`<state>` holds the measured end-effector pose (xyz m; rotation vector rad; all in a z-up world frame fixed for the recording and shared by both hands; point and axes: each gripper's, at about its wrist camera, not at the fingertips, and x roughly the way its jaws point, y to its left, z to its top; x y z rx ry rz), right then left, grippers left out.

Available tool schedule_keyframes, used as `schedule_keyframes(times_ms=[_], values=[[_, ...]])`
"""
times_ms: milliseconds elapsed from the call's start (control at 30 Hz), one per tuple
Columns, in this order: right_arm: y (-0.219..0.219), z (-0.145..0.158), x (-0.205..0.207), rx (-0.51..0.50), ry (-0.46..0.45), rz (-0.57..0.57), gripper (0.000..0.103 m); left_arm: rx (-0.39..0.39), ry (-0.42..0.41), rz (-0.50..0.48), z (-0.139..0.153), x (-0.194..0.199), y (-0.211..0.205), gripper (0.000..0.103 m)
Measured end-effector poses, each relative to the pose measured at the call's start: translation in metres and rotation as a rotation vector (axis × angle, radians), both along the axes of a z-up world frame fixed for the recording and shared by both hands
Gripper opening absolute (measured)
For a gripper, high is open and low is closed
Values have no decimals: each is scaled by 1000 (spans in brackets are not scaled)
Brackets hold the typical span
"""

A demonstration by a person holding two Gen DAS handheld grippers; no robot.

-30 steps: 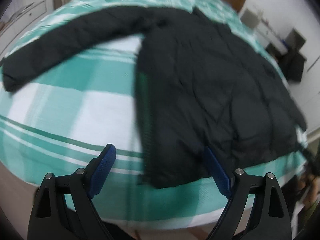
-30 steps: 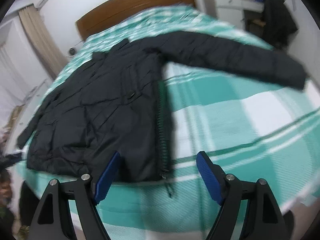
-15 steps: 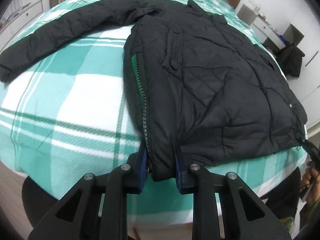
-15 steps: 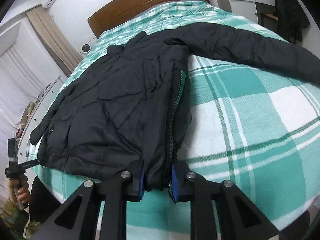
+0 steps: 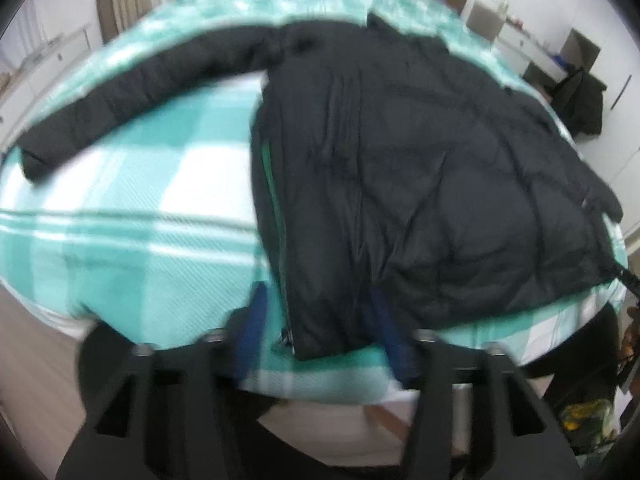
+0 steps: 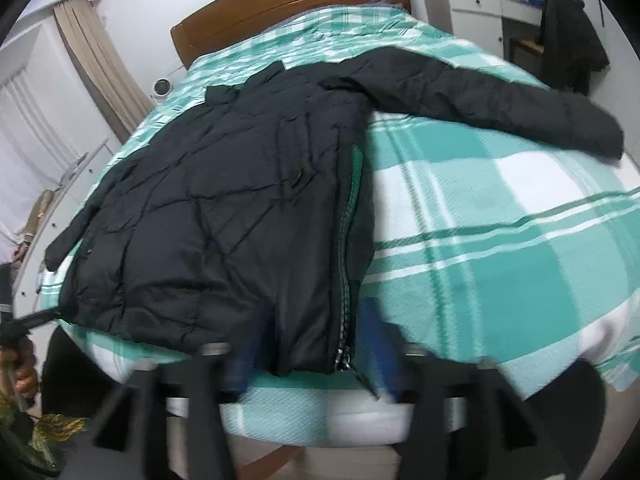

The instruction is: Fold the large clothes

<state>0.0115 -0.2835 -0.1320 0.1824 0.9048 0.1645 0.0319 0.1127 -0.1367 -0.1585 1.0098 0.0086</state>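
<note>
1. The black jacket [image 6: 224, 216] lies flat on the checked bed [image 6: 500, 240], collar toward the headboard.
2. Right gripper [image 6: 308, 350] straddles the hem's zipper corner, jaws opening, apparently not pinching.
3. Left gripper [image 5: 320, 336] does likewise at its hem corner, despite the blur.

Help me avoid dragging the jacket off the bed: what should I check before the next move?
1. left gripper free of the hem: its jaws are opening and the hem corner between the fingers is unpinched. Ok.
2. right gripper free of the hem: the same. Ok.
3. jacket body flat on the bed: ok.
4. Sleeves folded in: the right-view sleeve and the left-view sleeve are both stretched out. Not ok.
5. Under layers smooth: cannot tell.
</note>
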Motion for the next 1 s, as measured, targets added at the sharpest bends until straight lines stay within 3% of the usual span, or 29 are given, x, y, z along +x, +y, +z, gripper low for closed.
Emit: schedule_keyframes(times_ms=[67, 133, 233, 300, 467, 600, 667, 800, 867, 1000], values=[[-7, 9, -1, -35, -27, -17, 69, 37, -105, 40, 27, -2, 3, 94], [-14, 16, 1, -73, -36, -43, 69, 66, -197, 86, 48, -3, 5, 102], [-23, 24, 2, -106, -59, -83, 69, 95, -327, 159, 70, 1, 8, 102], [-25, 31, 5, -142, -82, -127, 69, 98, -362, 170, 74, 13, 6, 102], [-20, 39, 3, -178, -103, -139, 69, 85, -291, 148, 59, 28, -8, 102], [-16, 32, 2, -141, -90, -107, 69, 12, -151, 108, 30, 33, -24, 102], [-17, 31, 3, -133, -90, -116, 69, 18, -99, 96, 19, 32, -34, 102], [-26, 33, 6, -143, -117, -157, 69, 47, -113, 64, 22, 27, -45, 102], [-33, 34, 9, -146, -119, -175, 69, 24, -138, 63, 27, 25, -44, 102], [-76, 31, 19, -26, -118, -258, 69, 10, -149, 105, 29, 26, -38, 102]])
